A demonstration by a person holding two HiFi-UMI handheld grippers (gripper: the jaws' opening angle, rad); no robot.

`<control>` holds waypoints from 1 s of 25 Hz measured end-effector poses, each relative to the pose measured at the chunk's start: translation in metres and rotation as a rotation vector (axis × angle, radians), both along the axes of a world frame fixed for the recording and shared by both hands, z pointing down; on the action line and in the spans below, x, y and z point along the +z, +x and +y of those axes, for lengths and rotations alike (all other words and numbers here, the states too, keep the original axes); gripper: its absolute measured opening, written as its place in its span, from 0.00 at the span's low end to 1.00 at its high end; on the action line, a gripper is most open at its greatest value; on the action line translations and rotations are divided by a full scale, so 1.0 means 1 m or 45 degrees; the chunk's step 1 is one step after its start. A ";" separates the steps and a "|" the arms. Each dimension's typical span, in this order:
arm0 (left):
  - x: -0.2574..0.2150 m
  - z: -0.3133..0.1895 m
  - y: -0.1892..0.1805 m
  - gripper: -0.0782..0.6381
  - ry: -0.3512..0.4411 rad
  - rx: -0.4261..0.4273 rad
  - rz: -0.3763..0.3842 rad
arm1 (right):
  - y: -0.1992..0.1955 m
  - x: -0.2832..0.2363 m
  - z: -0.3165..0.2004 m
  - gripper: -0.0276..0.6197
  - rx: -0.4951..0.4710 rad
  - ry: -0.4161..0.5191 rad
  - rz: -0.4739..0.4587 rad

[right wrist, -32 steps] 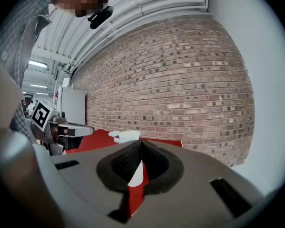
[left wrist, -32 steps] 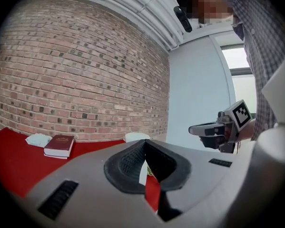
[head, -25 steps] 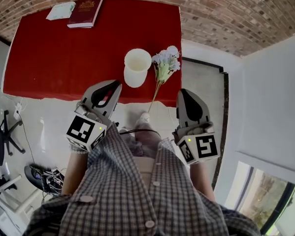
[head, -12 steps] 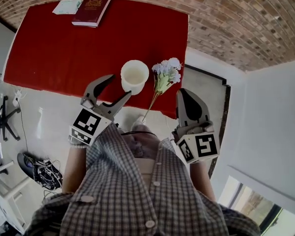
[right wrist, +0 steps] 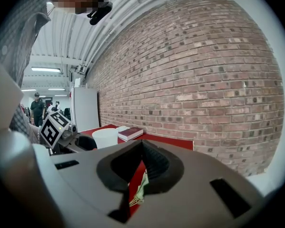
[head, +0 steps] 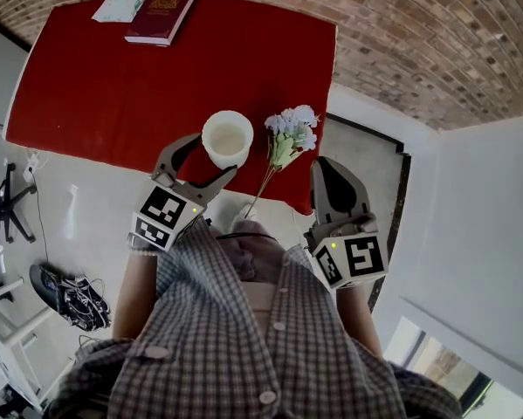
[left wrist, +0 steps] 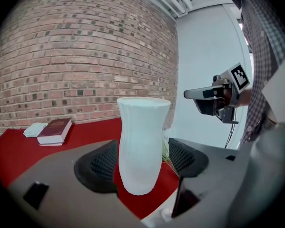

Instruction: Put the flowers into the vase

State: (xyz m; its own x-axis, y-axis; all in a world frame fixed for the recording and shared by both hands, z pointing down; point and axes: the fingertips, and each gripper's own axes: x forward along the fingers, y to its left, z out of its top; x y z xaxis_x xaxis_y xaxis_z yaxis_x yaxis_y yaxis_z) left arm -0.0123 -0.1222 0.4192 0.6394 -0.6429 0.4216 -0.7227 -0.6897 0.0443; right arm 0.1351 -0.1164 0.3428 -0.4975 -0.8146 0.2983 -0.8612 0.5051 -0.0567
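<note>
Freshly opened, left gripper (head: 214, 154) astride vase (head: 227, 136)

The person is holding grey two-jaw tongs in each hand, with both forearms in checked sleeves (head: 139, 291) reaching forward from the body. The left tongs (head: 215, 154) are pointing somewhat downward at the white ribbed vase (head: 227, 138). Their jaws have just been opening and are now standing wide apart, one on each side of the vase's lower body, with the pads not pressing on it. The right tongs (head: 324, 166) are hanging to the right of the vase, apart from it. They are tilting slightly downward, their jaws pressing together and gripping nothing.
</note>
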 end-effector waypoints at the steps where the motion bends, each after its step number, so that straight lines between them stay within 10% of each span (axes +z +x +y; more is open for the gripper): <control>1: 0.001 -0.002 0.002 0.57 -0.001 -0.005 0.006 | 0.003 0.002 0.000 0.05 0.002 -0.004 0.000; 25: 0.002 -0.017 0.010 0.55 0.016 0.139 -0.055 | 0.012 0.072 -0.019 0.05 0.092 -0.325 0.077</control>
State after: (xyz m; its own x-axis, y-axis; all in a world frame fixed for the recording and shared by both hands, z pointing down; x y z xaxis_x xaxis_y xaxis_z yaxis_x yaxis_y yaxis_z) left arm -0.0027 -0.1396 0.4210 0.6874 -0.5759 0.4425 -0.6442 -0.7649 0.0053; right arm 0.1468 -0.1351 0.4153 -0.4160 -0.7417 0.5261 -0.9001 0.4183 -0.1220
